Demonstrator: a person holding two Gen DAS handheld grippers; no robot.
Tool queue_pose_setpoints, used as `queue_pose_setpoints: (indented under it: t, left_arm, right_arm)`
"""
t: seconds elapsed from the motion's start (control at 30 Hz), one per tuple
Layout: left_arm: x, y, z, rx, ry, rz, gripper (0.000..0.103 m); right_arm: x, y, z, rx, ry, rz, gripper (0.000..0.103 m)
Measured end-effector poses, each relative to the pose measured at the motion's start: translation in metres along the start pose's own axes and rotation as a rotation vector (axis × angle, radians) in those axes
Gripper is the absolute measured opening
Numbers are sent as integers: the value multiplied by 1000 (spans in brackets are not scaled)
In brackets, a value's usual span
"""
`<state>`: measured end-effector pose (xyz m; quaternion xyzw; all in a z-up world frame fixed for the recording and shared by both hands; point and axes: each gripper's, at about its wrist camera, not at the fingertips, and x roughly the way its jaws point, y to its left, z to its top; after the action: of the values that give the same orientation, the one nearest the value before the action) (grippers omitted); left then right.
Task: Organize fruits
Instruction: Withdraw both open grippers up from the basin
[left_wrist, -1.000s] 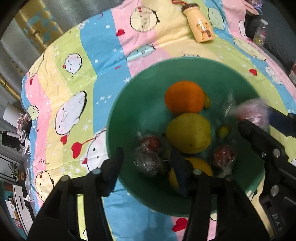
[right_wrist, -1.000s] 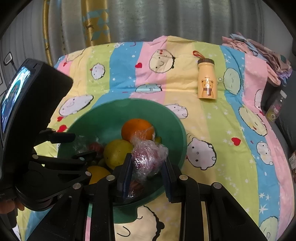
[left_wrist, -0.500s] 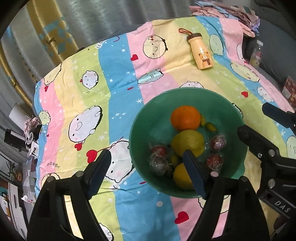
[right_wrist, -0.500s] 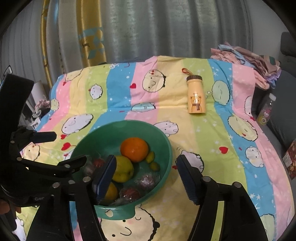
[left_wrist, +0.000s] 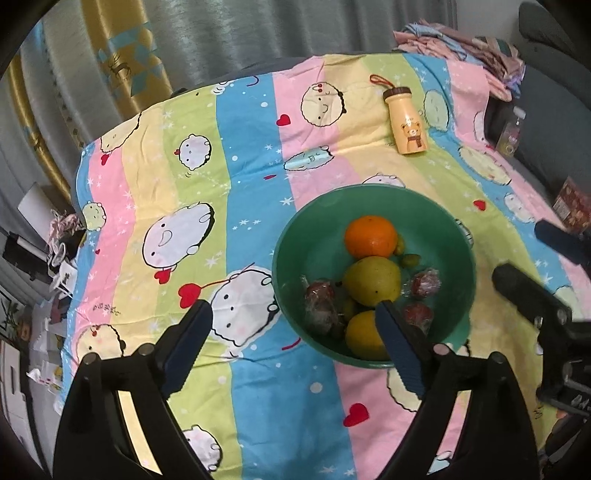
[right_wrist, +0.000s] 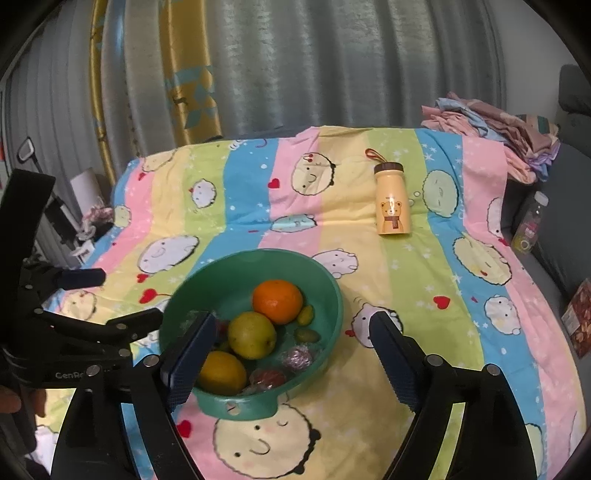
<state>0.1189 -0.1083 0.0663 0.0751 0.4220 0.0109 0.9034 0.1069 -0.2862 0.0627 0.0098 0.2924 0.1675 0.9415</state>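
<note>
A green bowl (left_wrist: 295, 236) (right_wrist: 328, 291) sits on the striped cartoon blanket. It holds an orange (left_wrist: 370, 236) (right_wrist: 277, 301), a yellow-green pear (left_wrist: 371, 281) (right_wrist: 252, 335), a yellow lemon (left_wrist: 364, 334) (right_wrist: 221, 373), small green fruits (right_wrist: 306, 325) and several plastic-wrapped red fruits (left_wrist: 320, 301) (right_wrist: 297, 357). My left gripper (left_wrist: 295, 343) is open and empty, held above the bowl's near left side. My right gripper (right_wrist: 291, 354) is open and empty, above the bowl's near side.
A yellow bear-print bottle (left_wrist: 406, 122) (right_wrist: 391, 199) lies on the blanket beyond the bowl. Folded clothes (right_wrist: 491, 122) are piled at the far right. A small clear bottle (right_wrist: 530, 225) and a box (right_wrist: 578, 317) stand at the right edge. Curtains hang behind.
My right gripper opened and let the wrapped red fruit fall into the bowl. Both grippers have pulled back and up from the bowl.
</note>
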Motion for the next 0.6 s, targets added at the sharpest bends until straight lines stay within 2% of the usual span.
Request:
queue_pose_setpoints:
  t: [0.07,0.1,0.2,0.27,0.33,0.43,0.6]
  left_arm:
    - [-6,2,-1,-20,-4,-12,100]
    - [-11,4,-1,-35,-12,-16,102]
    - [-24,8,-1,-60,-29,-18,102]
    - [-32,11,-2,-80,-38,-41,102]
    - [-37,14,-2,-97,-30,-33,103]
    - [-43,17,-2,-113,-31,-51,103]
    - [-48,15,-3,-124,-4,20,103]
  right_arm:
    - [-5,4,0,-8,13,13,98]
    - [-9,6,0,-21,9,22,98]
    - [-23,12,1,-36,-14,26,100]
    - [-29,13,2,-33,-20,0,102]
    - [-32,14,1,-37,-18,-31,102]
    - [-34,13,1,-24,-3,-19,102]
    - [-39,14,3,-14,21,-33,102]
